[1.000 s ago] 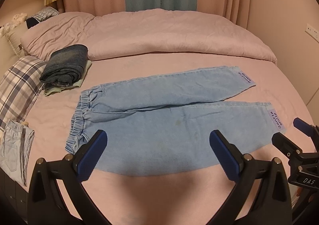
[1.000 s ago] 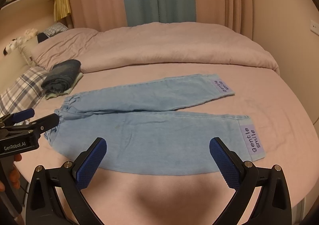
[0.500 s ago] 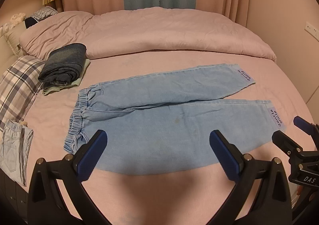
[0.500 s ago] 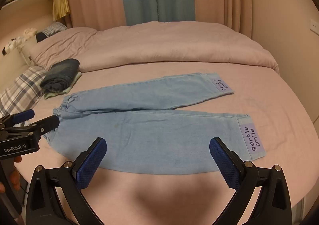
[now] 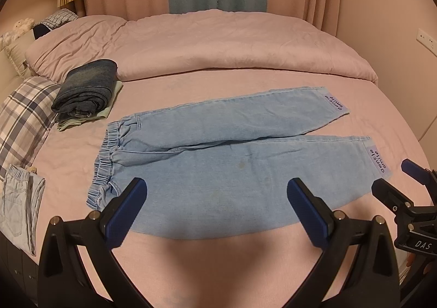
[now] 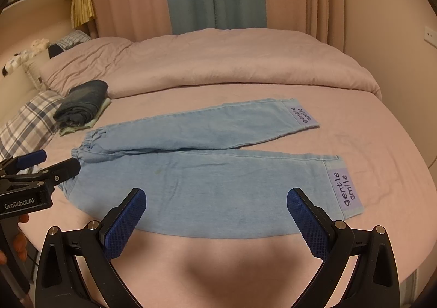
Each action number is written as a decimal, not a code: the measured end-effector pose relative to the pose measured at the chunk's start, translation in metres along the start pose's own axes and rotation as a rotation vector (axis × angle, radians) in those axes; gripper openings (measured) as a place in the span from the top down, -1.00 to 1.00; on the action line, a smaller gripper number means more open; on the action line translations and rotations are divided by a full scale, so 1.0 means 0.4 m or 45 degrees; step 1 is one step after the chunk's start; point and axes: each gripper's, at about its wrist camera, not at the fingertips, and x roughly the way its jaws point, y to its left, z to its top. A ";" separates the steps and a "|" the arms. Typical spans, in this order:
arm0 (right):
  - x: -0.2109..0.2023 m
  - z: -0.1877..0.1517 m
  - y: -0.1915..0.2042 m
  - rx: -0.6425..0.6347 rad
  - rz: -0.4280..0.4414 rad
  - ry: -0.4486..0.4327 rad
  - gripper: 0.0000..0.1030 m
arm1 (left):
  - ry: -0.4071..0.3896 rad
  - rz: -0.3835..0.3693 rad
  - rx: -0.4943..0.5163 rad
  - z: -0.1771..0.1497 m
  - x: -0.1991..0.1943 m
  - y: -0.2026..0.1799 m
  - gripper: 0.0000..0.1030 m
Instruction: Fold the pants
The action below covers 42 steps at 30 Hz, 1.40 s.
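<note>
Light blue pants (image 5: 232,166) (image 6: 218,171) lie flat on the pink bed, waistband (image 5: 102,168) to the left, both legs spread to the right with lilac "gentle smile" cuffs (image 6: 344,189). My left gripper (image 5: 215,209) is open just above the near edge of the lower leg, holding nothing. My right gripper (image 6: 215,215) hovers open over the same near edge, also with nothing in it. In the right wrist view the left gripper (image 6: 47,166) shows at the left by the waistband; in the left wrist view the right gripper (image 5: 396,185) shows at the right near the lower cuff.
A folded stack of dark jeans (image 5: 87,89) rests at the bed's back left beside a plaid pillow (image 5: 21,119). Another light denim garment (image 5: 19,196) hangs over the left edge. A bunched pink duvet (image 5: 218,46) fills the head of the bed, curtains behind it.
Both views have risen and pulled back slightly, so the pants sit a little higher and farther in the frame. Both grippers remain open; the pants have not moved.
</note>
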 end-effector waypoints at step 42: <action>0.275 -0.253 0.446 -0.939 0.459 0.121 0.83 | 0.185 -0.105 -0.958 -0.271 0.247 0.540 0.61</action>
